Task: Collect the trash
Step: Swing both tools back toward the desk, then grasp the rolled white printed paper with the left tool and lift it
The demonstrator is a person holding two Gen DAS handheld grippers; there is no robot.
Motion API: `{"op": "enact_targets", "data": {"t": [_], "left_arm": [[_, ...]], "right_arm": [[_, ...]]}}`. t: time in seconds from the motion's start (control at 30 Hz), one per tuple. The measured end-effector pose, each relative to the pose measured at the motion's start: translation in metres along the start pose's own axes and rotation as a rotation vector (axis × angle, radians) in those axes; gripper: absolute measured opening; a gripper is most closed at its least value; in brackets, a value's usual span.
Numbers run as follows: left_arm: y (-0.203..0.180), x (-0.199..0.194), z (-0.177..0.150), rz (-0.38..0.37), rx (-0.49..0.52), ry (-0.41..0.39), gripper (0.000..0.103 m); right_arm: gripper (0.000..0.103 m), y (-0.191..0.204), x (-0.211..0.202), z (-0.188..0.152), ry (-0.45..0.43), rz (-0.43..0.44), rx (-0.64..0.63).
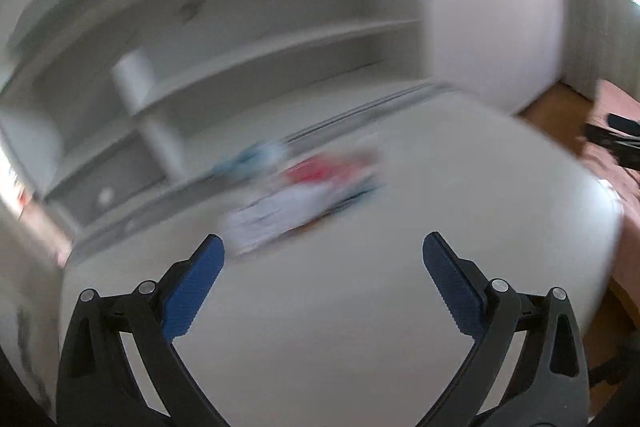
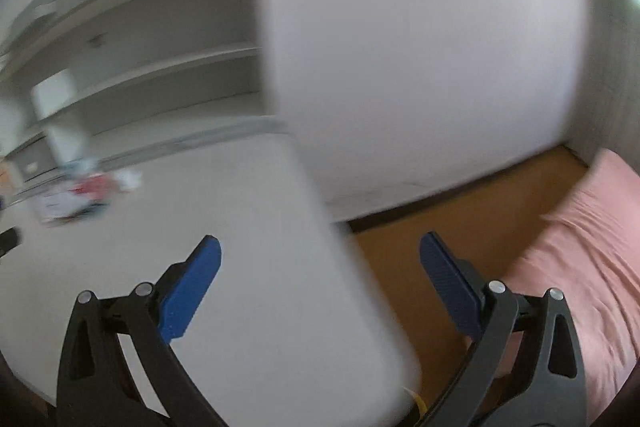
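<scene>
Both views are motion-blurred. A flat pile of white, red and teal wrappers (image 1: 304,199) lies on the white table (image 1: 360,307), with a blurred light-blue piece (image 1: 252,157) just behind it. My left gripper (image 1: 323,255) is open and empty, held above the table a little short of the pile. My right gripper (image 2: 320,255) is open and empty over the table's right edge (image 2: 352,267). The same pile shows small at the far left of the right wrist view (image 2: 80,197).
White shelving (image 1: 240,47) stands behind the table, with a drawer unit (image 1: 104,191) at the left. A wide white panel (image 2: 420,47) stands behind the table's right end. Right of the table are a wooden floor (image 2: 460,211) and a pink bedcover (image 2: 580,247).
</scene>
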State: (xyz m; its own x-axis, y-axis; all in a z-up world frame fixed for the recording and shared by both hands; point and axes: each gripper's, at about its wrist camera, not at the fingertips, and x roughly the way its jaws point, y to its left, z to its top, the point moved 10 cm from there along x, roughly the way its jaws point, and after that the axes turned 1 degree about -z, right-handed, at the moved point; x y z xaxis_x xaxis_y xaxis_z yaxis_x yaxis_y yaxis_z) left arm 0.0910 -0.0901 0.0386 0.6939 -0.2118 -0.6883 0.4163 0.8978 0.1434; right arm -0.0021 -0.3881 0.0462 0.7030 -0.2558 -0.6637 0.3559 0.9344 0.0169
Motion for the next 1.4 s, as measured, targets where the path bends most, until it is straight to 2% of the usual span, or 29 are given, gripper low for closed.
{"op": "enact_targets", "data": {"t": [0.1, 0.27, 0.37, 0.53, 0.63, 0.7, 0.73, 0.77, 0.8, 0.9, 0.97, 1.07, 1.17, 1.23, 1.27, 1.4], "left_arm": [[0.053, 0.028, -0.015, -0.031, -0.113, 0.068, 0.096], [0.084, 0.08, -0.009, -0.13, -0.191, 0.119, 0.096], [0.075, 0.09, -0.003, -0.171, -0.201, 0.132, 0.096], [0.036, 0.079, 0.001, -0.351, -0.204, 0.128, 0.096], [0.005, 0.061, -0.004, -0.486, -0.218, 0.128, 0.096], [-0.026, 0.042, -0.008, -0.633, -0.218, 0.146, 0.096], [-0.035, 0.036, -0.008, -0.666, -0.209, 0.151, 0.096], [-0.041, 0.03, -0.008, -0.664, -0.185, 0.149, 0.096], [-0.042, 0.028, -0.006, -0.618, -0.152, 0.131, 0.096], [-0.026, 0.043, 0.003, -0.419, -0.105, 0.119, 0.096], [-0.022, 0.059, 0.006, -0.409, -0.141, 0.15, 0.096], [-0.015, 0.076, 0.006, -0.355, -0.155, 0.192, 0.096], [-0.023, 0.071, 0.006, -0.44, -0.168, 0.226, 0.096], [-0.035, 0.061, 0.001, -0.543, -0.2, 0.254, 0.096], [-0.04, 0.061, 0.0, -0.568, -0.205, 0.262, 0.096], [-0.063, 0.058, 0.001, -0.597, -0.189, 0.276, 0.096]], "right_arm": [[0.096, 0.055, 0.014, 0.007, 0.024, 0.083, -0.072], [0.096, 0.104, 0.024, 0.009, 0.053, 0.124, -0.158], [0.096, 0.111, 0.03, 0.011, 0.07, 0.113, -0.177], [0.096, 0.105, 0.033, 0.016, 0.079, 0.092, -0.155], [0.096, 0.101, 0.038, 0.02, 0.083, 0.087, -0.133], [0.096, 0.1, 0.043, 0.021, 0.088, 0.093, -0.121], [0.096, 0.099, 0.045, 0.02, 0.092, 0.097, -0.116], [0.096, 0.099, 0.047, 0.019, 0.098, 0.103, -0.11], [0.096, 0.099, 0.048, 0.018, 0.101, 0.106, -0.107], [0.096, 0.099, 0.051, 0.013, 0.111, 0.119, -0.102], [0.096, 0.099, 0.053, 0.008, 0.12, 0.13, -0.096], [0.096, 0.099, 0.055, 0.002, 0.137, 0.143, -0.09], [0.096, 0.091, 0.052, 0.0, 0.129, 0.132, -0.086], [0.096, 0.086, 0.051, 0.0, 0.123, 0.121, -0.08], [0.096, 0.083, 0.051, -0.001, 0.123, 0.118, -0.072], [0.096, 0.077, 0.057, -0.001, 0.126, 0.131, -0.037]]}}
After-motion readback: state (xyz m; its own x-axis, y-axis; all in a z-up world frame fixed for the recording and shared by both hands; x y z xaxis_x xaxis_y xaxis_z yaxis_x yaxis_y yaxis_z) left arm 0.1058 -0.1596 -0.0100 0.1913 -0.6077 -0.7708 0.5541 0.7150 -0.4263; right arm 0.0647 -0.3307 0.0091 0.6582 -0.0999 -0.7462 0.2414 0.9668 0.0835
